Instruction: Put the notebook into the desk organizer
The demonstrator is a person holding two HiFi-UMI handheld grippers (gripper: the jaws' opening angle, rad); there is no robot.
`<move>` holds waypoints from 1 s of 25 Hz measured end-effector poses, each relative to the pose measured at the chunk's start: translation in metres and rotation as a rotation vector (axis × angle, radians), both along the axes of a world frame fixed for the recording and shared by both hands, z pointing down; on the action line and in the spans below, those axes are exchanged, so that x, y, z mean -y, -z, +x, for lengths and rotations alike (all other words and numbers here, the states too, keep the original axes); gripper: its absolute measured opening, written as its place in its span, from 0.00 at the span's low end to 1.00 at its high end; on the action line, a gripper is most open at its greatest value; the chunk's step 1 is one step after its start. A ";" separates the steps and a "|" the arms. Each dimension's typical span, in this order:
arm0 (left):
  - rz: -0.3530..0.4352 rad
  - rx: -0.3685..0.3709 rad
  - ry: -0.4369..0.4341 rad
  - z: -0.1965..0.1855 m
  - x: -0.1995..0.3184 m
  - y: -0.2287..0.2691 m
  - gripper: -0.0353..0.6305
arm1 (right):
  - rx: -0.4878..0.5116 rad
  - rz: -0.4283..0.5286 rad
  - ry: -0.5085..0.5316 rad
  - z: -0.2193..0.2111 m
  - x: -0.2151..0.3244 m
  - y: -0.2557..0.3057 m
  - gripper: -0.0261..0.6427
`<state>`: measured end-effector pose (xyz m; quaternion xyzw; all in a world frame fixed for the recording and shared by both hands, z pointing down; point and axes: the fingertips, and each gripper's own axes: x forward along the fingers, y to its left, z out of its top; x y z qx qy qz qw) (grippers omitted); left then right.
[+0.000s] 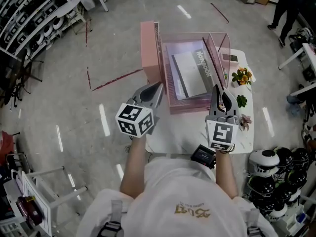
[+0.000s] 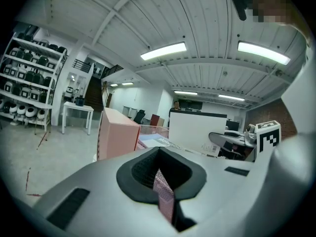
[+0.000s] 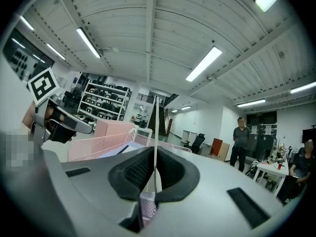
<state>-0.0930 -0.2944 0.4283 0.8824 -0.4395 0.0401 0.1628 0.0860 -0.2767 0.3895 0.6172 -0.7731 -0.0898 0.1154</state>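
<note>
A grey-white notebook (image 1: pixel 190 73) lies flat inside the pink mesh desk organizer (image 1: pixel 197 106) on the white table (image 1: pixel 197 137). My left gripper (image 1: pixel 157 88) hovers at the organizer's near left corner, jaws together and holding nothing. My right gripper (image 1: pixel 217 90) is at the near right corner, by the end of the clear pink divider (image 1: pixel 217 58), and is also shut. In the left gripper view the jaws (image 2: pixel 159 154) meet, with the notebook (image 2: pixel 158 141) ahead. In the right gripper view the jaws (image 3: pixel 155 154) are closed, and the divider's thin pale edge (image 3: pixel 155 117) stands straight ahead.
A tall pink box (image 1: pixel 149 51) stands against the organizer's left side. Small potted flowers (image 1: pixel 242 75) line the table's right edge. A black device (image 1: pixel 203 155) sits at the near edge. Helmets (image 1: pixel 276 164) are stacked to the right, and a person (image 1: pixel 289 4) stands far off.
</note>
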 end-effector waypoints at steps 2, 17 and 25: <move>-0.005 -0.002 -0.005 0.002 0.002 -0.003 0.08 | -0.017 -0.007 0.008 -0.002 0.004 -0.004 0.07; -0.018 0.000 0.003 -0.005 0.010 -0.009 0.08 | -0.094 -0.106 0.131 -0.033 0.029 -0.019 0.07; -0.032 0.006 0.002 -0.005 0.015 -0.015 0.08 | -0.141 -0.182 0.194 -0.045 0.043 -0.030 0.08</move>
